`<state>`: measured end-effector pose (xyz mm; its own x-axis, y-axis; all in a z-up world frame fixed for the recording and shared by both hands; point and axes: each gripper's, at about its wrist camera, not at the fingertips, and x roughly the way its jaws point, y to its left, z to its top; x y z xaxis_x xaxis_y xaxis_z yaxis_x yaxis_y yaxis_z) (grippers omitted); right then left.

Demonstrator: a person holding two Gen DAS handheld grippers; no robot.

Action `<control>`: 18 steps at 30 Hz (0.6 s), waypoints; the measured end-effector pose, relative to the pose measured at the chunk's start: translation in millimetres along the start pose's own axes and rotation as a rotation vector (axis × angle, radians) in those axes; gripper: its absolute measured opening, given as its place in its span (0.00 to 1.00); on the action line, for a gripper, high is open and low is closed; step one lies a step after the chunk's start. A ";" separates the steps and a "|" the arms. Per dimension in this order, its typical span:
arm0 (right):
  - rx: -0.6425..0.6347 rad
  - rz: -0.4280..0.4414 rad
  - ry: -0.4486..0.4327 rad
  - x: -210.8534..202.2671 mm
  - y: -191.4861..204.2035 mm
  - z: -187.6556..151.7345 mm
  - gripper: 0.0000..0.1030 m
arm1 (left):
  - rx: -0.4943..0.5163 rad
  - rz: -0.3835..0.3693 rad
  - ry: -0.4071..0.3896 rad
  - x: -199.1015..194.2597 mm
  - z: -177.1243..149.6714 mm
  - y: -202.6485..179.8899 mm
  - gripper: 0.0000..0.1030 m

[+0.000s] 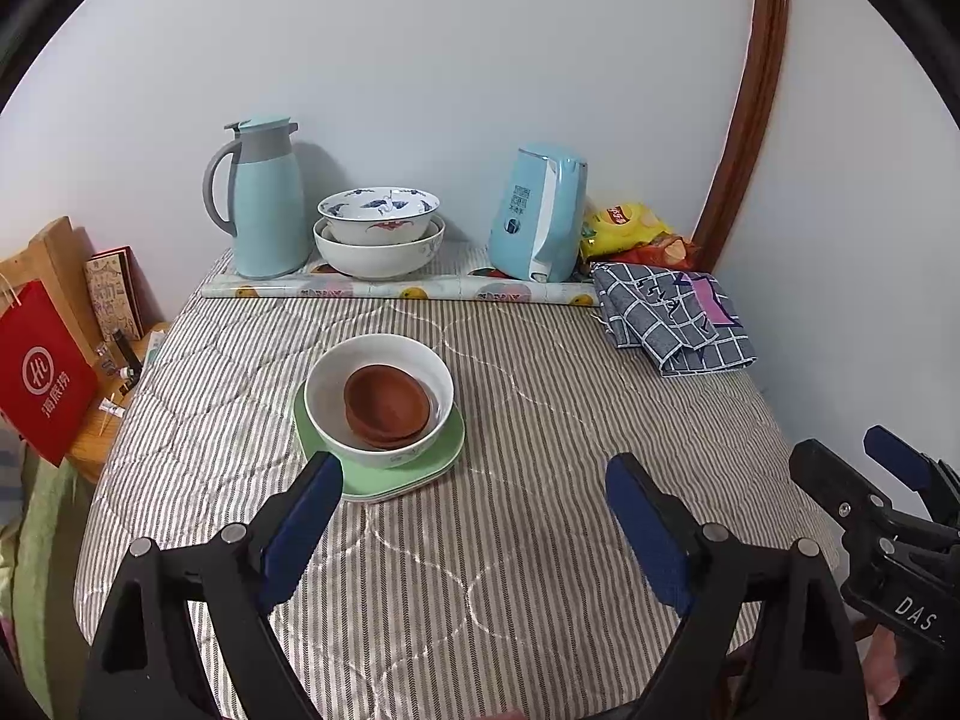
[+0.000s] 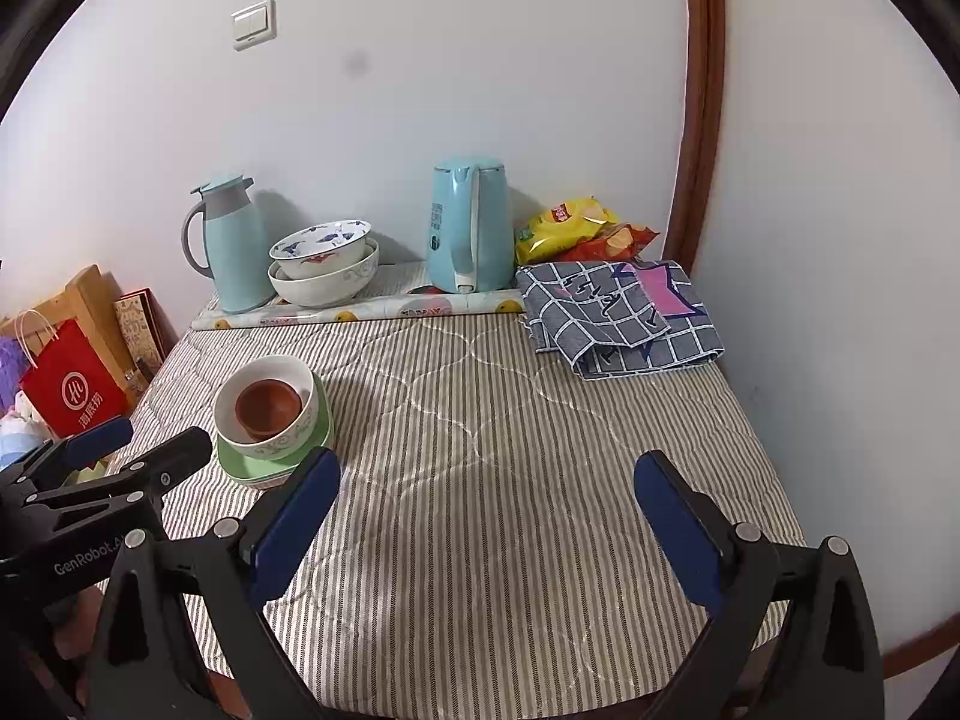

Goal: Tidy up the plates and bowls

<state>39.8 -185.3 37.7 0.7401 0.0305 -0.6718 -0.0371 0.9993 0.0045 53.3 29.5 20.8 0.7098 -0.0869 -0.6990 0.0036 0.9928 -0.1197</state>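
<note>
A white bowl [image 1: 336,414] holding stacked brown saucers [image 1: 387,405] sits on stacked green plates [image 1: 444,450] on the striped cloth. It also shows in the right wrist view [image 2: 288,432], with the saucers [image 2: 267,408] and plates [image 2: 240,468]. At the back, a blue-patterned bowl [image 1: 378,216] is nested in a larger white bowl [image 1: 378,255]. My left gripper [image 1: 474,480] is open and empty just in front of the green plates. My right gripper [image 2: 486,480] is open and empty over bare cloth to the right.
A light blue thermos jug [image 1: 264,198], a blue kettle [image 1: 540,216], snack bags [image 1: 630,228] and a rolled mat [image 1: 396,288] line the back wall. A folded checked cloth [image 1: 672,318] lies back right. A red bag [image 1: 42,372] stands beyond the left edge.
</note>
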 end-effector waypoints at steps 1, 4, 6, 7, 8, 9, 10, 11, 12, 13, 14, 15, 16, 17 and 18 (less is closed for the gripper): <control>0.000 0.001 0.000 -0.3 -0.2 0.0 0.95 | 0.002 0.002 0.001 0.1 0.0 -0.1 0.87; 0.000 0.001 -0.001 -0.7 0.0 0.1 0.95 | -0.002 0.000 0.004 1.1 -0.1 -0.1 0.87; -0.001 0.002 0.000 -0.9 0.3 -0.2 0.95 | 0.000 0.002 0.008 2.3 -0.4 -1.1 0.87; -0.001 0.001 -0.001 -0.8 0.5 -0.3 0.95 | 0.001 0.002 0.009 2.4 -0.4 -1.4 0.87; -0.001 0.002 0.000 -0.8 0.7 0.0 0.95 | 0.002 0.003 0.009 2.4 -0.3 -1.8 0.87; -0.001 0.004 0.000 -0.7 0.7 -0.1 0.95 | 0.001 0.002 0.008 2.3 -0.3 -1.9 0.87; 0.000 0.003 0.000 -0.7 0.5 -0.1 0.95 | 0.002 0.003 0.005 2.4 -0.2 -2.0 0.87; 0.002 0.003 -0.002 -1.0 0.4 -0.2 0.95 | 0.001 0.004 0.004 2.7 -0.2 -1.8 0.87; 0.002 0.004 -0.003 -1.3 0.2 -0.1 0.95 | 0.000 0.003 0.005 2.8 -0.2 -1.5 0.87; 0.003 0.004 -0.002 -1.1 -0.2 0.1 0.95 | -0.001 0.000 0.005 2.9 -0.3 -1.1 0.87; 0.005 0.004 -0.002 -1.0 0.0 0.2 0.95 | 0.001 0.001 0.004 2.7 -0.2 -1.0 0.87; 0.004 0.004 -0.002 -1.2 0.2 0.2 0.95 | 0.002 0.003 0.005 2.6 -0.2 -1.3 0.87; 0.002 0.004 -0.003 -1.5 0.6 0.0 0.95 | 0.000 0.002 0.005 3.1 -0.5 -0.9 0.87; 0.000 0.004 -0.003 -1.6 1.2 -0.1 0.95 | 0.001 0.001 0.005 2.8 -0.3 -1.0 0.87; -0.001 0.004 -0.003 -1.7 1.8 -0.3 0.95 | 0.000 0.001 0.006 2.9 -0.5 -1.0 0.87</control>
<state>38.3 -183.5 38.7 0.7422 0.0345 -0.6692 -0.0407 0.9992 0.0064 55.1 28.2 18.6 0.7054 -0.0861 -0.7036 0.0023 0.9929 -0.1192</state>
